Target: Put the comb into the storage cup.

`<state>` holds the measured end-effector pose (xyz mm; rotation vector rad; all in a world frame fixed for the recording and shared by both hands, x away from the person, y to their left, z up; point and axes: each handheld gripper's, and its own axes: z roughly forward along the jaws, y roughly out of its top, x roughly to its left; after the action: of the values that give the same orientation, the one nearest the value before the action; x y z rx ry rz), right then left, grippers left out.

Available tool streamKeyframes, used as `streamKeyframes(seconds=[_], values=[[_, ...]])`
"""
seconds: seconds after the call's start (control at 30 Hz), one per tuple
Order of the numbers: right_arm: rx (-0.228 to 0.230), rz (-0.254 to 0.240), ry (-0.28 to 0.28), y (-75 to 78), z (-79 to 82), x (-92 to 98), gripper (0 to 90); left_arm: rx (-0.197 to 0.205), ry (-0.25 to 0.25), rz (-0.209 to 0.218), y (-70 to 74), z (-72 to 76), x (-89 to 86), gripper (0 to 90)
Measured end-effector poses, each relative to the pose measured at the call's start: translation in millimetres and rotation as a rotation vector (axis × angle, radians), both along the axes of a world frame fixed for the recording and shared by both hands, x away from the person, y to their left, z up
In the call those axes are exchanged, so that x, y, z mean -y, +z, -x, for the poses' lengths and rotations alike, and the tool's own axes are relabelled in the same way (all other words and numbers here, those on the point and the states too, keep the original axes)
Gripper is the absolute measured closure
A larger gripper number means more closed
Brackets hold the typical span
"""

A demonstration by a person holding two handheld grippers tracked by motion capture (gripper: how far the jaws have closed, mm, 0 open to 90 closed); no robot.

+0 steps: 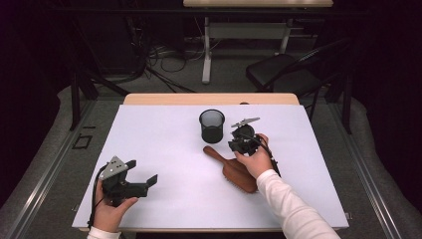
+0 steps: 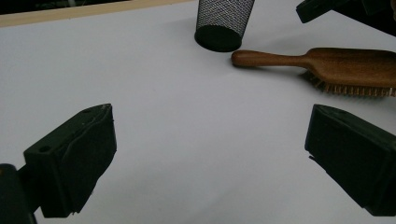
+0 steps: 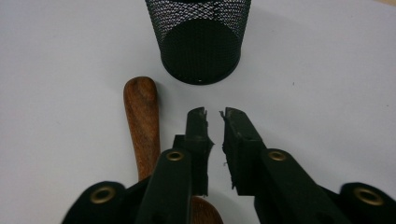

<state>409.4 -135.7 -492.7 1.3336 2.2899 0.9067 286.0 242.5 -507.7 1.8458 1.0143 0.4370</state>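
— Dark room, white surface (image 1: 164, 149); cup (image 1: 212, 126) upright mid-surface, brush (image 1: 234, 167) flat just beside it, handle toward the cup.
— Why the right gripper (image 3: 214, 114) so close to that handle?
— Looks lined up for a pick (jaws nearly shut, nothing between them, handle (image 3: 141, 116) lying just left of them, untouched). Needs reopening, probably.
— And the left gripper (image 1: 142, 175)?
— Parked at the near left edge, jaws wide, empty, well apart from the brush; likely waiting, out of the way.
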Motion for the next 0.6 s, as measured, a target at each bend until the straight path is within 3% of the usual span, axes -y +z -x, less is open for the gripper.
streamKeyframes(seconds=[0.17,0.43,0.6], values=[[-0.035,0.012,-0.008,-5.4,-9.6,-3.7,87.7,-0.002,-0.002,-0.001,-0.7,-0.5,-0.4,2.2],[-0.074,0.046,-0.009,-18.9,-21.2,-14.9,89.7,0.001,-0.007,-0.032,-3.8,-1.7,2.4,1.3],[-0.115,0.056,-0.001,-26.5,-26.8,-20.9,89.7,0.001,-0.004,-0.025,-3.9,-2.0,2.1,0.3]])
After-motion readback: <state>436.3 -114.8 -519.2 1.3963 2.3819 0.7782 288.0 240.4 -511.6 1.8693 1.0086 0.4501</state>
